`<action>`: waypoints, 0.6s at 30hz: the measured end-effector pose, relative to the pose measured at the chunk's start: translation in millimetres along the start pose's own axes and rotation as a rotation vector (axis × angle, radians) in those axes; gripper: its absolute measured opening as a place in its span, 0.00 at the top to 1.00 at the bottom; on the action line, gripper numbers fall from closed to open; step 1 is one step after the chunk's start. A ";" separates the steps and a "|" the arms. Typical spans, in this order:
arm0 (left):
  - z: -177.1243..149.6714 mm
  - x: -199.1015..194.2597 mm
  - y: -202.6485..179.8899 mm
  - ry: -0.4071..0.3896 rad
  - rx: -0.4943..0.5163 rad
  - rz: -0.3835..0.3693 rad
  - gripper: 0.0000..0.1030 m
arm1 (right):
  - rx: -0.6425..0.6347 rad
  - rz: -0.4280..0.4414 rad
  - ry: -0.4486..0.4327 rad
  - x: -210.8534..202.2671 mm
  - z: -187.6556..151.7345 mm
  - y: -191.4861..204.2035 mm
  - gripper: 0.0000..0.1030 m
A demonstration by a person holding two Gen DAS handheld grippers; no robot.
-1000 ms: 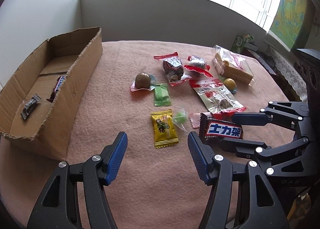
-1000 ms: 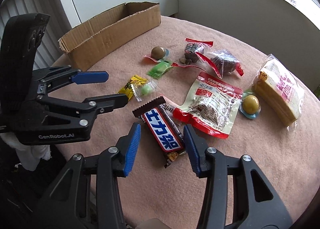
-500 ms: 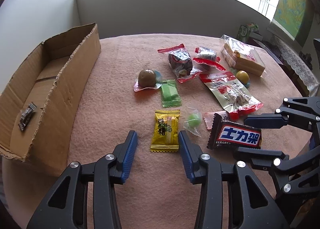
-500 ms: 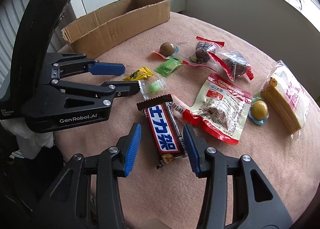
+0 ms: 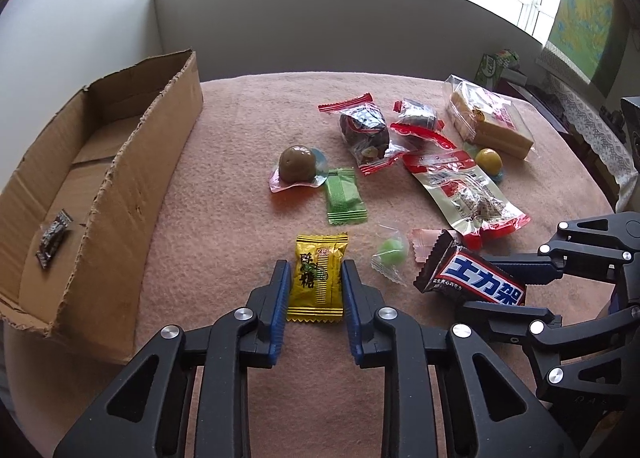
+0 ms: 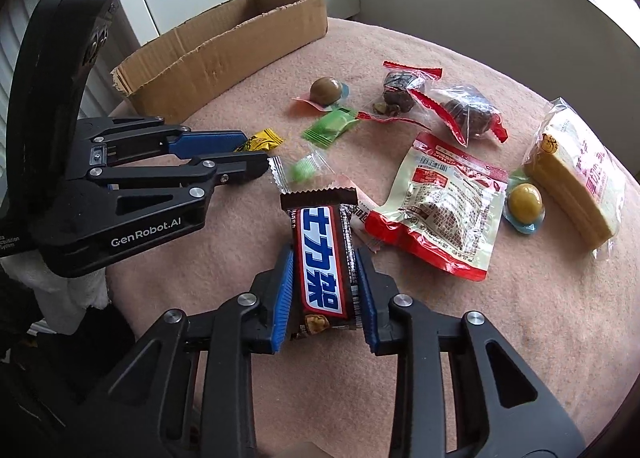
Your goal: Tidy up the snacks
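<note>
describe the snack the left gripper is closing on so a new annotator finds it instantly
Start at the open cardboard box on the pink blanket; just right of its near corner, the left gripper brackets a yellow candy packet. It is the only yellow flat wrapper, with dark printed characters, beside a clear-wrapped green candy.

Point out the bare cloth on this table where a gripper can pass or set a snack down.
Free: the strip between the cardboard box and the brown jelly cup, and the far cloth behind the snacks. Crowded: from the green wafer packet rightward to the cake pack.
</note>
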State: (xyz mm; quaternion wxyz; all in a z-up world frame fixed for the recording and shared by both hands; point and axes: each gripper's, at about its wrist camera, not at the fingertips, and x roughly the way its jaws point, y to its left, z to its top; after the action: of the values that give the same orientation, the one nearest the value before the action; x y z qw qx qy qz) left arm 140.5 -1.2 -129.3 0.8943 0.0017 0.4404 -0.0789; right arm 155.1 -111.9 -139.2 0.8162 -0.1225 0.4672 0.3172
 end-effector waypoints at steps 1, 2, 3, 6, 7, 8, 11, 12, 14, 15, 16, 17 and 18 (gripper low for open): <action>-1.2 -1.4 1.0 -0.001 -0.007 -0.003 0.77 | 0.005 0.005 -0.005 -2.6 -1.4 0.8 0.71; -2.4 -3.2 2.3 -0.003 -0.015 -0.007 0.77 | 0.010 0.006 -0.011 -5.3 -2.1 1.5 0.71; -3.6 -5.4 3.6 -0.005 -0.023 -0.010 0.77 | 0.013 0.005 -0.018 -7.9 -2.2 2.3 0.71; -6.2 -13.4 7.0 -0.015 -0.037 -0.016 0.77 | 0.020 0.005 -0.043 -18.5 -2.2 4.0 0.71; -6.7 -16.5 8.2 -0.020 -0.042 -0.016 0.77 | 0.023 0.004 -0.052 -22.4 -1.5 4.6 0.71; -7.0 -20.0 10.0 -0.028 -0.049 -0.017 0.77 | 0.026 0.003 -0.061 -26.5 -0.4 5.3 0.71; -6.9 -32.6 15.7 -0.054 -0.068 -0.022 0.77 | 0.028 0.003 -0.096 -41.6 5.1 10.6 0.71; -6.2 -38.3 17.0 -0.065 -0.073 -0.023 0.77 | 0.024 0.005 -0.108 -45.2 10.1 14.4 0.71; -4.3 -50.5 21.6 -0.093 -0.081 -0.023 0.77 | 0.012 0.008 -0.134 -53.4 17.9 21.1 0.71; -3.2 -57.1 24.2 -0.109 -0.085 -0.021 0.77 | 0.005 0.010 -0.147 -57.2 22.3 24.6 0.71; -1.7 -63.7 26.7 -0.124 -0.089 -0.017 0.77 | -0.001 0.013 -0.157 -60.6 27.9 28.6 0.71; -0.3 -70.3 29.8 -0.139 -0.094 -0.014 0.77 | -0.006 0.016 -0.168 -63.2 33.1 32.1 0.71; 1.3 -76.7 33.1 -0.153 -0.098 -0.009 0.77 | -0.011 0.020 -0.179 -65.5 38.4 35.6 0.71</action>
State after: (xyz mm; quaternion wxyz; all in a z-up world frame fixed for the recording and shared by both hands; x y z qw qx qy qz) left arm 100.2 42.1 -70.3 0.9241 -0.0501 0.3740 -0.0610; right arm 135.1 -91.9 -60.3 0.8507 -0.0934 0.3918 0.3377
